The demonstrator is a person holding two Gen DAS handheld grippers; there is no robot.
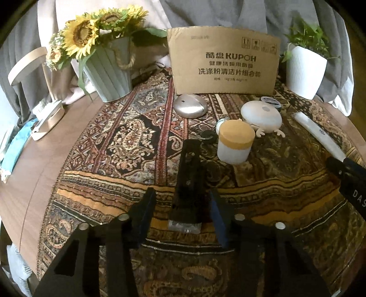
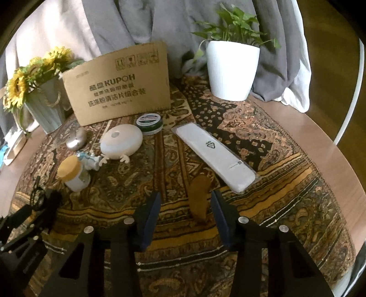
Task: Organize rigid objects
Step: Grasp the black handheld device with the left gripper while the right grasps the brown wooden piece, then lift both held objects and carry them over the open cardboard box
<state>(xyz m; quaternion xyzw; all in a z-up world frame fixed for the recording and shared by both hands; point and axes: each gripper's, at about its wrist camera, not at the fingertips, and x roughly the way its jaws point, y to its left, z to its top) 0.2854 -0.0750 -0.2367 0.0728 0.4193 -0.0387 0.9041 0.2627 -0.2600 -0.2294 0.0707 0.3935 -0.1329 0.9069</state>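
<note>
A patterned cloth (image 1: 128, 141) is covering the worktop; behind it a box (image 1: 225, 66) is reading "KUPOH". The left gripper (image 1: 183, 212) is spreading its fingers around a black tool (image 1: 188, 180) beside the jar (image 1: 235, 142).

From the right, the right gripper (image 2: 185, 213) is hovering released over a brown piece (image 2: 200, 198), near the white pack (image 2: 216, 156).

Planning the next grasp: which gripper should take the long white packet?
Right. The long white packet lies just ahead of the open right gripper; the left gripper straddles a black object.

A home, round wooden table (image 2: 320, 128), paisley cloth (image 1: 128, 141), sunflower pot (image 1: 109, 75), curtains (image 2: 128, 20)
</note>
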